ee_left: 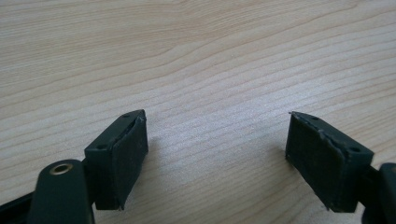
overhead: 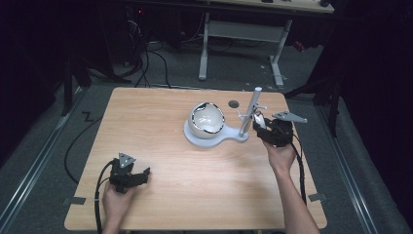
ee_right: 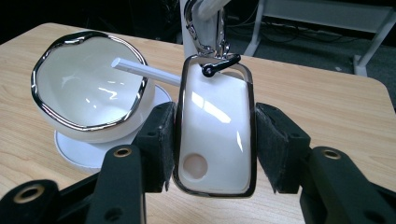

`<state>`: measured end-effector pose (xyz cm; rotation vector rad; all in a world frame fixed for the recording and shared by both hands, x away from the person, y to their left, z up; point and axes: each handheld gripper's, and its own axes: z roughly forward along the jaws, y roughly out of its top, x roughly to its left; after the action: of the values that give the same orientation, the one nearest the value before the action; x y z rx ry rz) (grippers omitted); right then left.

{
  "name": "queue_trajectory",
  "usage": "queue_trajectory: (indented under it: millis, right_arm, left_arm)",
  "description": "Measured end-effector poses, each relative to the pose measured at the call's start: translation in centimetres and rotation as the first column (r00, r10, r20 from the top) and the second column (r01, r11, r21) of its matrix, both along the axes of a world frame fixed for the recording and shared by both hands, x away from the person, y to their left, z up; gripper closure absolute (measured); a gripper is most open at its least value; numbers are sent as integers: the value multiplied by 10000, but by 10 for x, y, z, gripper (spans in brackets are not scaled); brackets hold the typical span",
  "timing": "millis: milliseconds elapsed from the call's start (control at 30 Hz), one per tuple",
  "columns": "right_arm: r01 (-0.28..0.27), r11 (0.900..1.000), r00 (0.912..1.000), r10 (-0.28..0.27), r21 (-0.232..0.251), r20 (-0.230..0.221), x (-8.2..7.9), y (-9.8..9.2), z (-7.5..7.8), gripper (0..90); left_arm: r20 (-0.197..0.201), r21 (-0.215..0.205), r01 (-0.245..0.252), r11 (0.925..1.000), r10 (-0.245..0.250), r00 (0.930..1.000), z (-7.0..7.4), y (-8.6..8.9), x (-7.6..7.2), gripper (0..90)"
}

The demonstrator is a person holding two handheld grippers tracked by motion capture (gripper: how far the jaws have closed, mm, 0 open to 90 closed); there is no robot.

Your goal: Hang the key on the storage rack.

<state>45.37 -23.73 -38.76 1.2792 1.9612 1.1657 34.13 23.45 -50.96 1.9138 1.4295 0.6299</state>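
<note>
- Right tool (ee_right: 215, 154) clamped on a white chrome-rimmed tag (ee_right: 215, 135); jaws press its two long sides, about mid-height.
- Tag hangs from a chrome clip (ee_right: 205, 37) just above the jaws; clip belongs to the white stand post (overhead: 253, 109) straight ahead of the tool. In the high view the right tool (overhead: 265, 127) sits right against that post.
- Progress, as a judgement: grasp is done, tag looks attached to the clip at its top edge. Cannot tell whether it is being hooked on or taken off; either way the clip end is the part left.
- White bowl (ee_right: 88, 88) with chrome rim sits ahead and to the left of the right tool, tilted on the stand base (overhead: 214, 139); a thin white rod (ee_right: 144, 70) runs from the post side over the bowl rim, close to the tag's upper left corner. Tight on that side.
- Open room: bare worktop (overhead: 195, 180) behind and to the right of the right tool; worktop edge is near on the right.
- Left tool (ee_left: 217, 154) wide open, holding nothing, low over bare worktop, well apart from the stand; in the high view the left tool (overhead: 141, 176) is near the worktop's front edge.
</note>
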Motion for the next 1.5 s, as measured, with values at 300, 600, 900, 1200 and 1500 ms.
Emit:
queue_trajectory:
  millis: [300, 600, 900, 1200, 1500]
  right_arm:
    - [1, 10000, 9999, -1, 9, -149, 1, 0, -3, 493]
    - [49, 9999, 9997, -52, -127, -231, 2, 1, -6, 481]
    - [-41, 10000, 9999, 40, -17, -153, -1, -1, -5, 424]
    - [-41, 10000, 10000, 41, 83, 68, -8, -9, -2, 403]
    - [41, 9999, 9996, -45, 166, 294, -19, -21, 2, 398]
  left_arm:
    - [1, 1, -1, 10000, 1, 10000, 0, 0, 0, 213]
    - [1, 7, 6, 10000, -6, 10000, 0, 0, 0, 212]
    - [1, -2, 6, 10000, -6, 10000, 0, 0, 0, 213]
    - [2, 3, 4, 10000, -4, 10000, 0, 0, 0, 213]
    - [3, 4, 5, 10000, -5, 10000, 0, 0, 0, 213]
